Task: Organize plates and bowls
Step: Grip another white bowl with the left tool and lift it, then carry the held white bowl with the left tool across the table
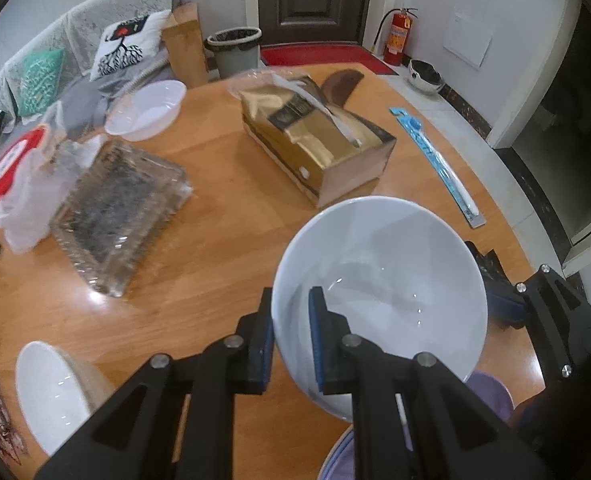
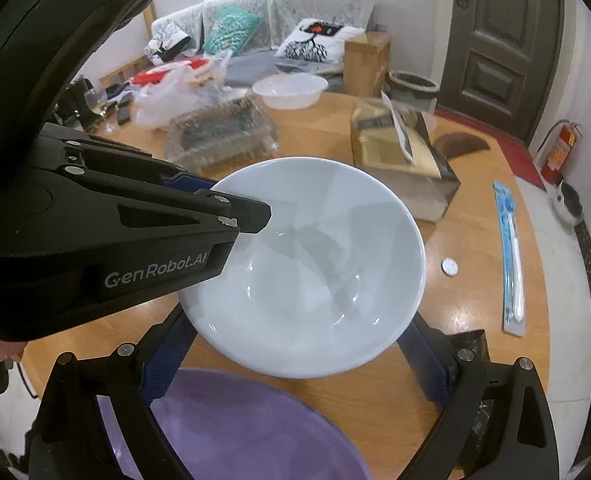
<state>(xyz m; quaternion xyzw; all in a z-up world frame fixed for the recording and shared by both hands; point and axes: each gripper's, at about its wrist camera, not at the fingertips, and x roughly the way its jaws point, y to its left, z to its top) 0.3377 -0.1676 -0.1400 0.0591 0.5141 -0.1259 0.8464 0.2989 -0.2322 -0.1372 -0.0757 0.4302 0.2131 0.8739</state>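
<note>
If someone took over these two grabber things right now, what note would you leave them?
Left gripper: shut on the rim of the white bowl, which is held off the wooden table.
Right gripper: open, fingers wide on either side of that bowl's near edge, not gripping.
Elsewhere: a second white bowl on the table's near left, a clear plastic basin at the far side, a purple plate at the near edge, under the held bowl.
Done: one bowl picked up.
Left: set it down and gather the rest.

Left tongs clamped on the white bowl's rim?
Yes: in the left wrist view the left tongs pinch the rim of the round white ceramic bowl, one blue pad inside, one outside.
</note>
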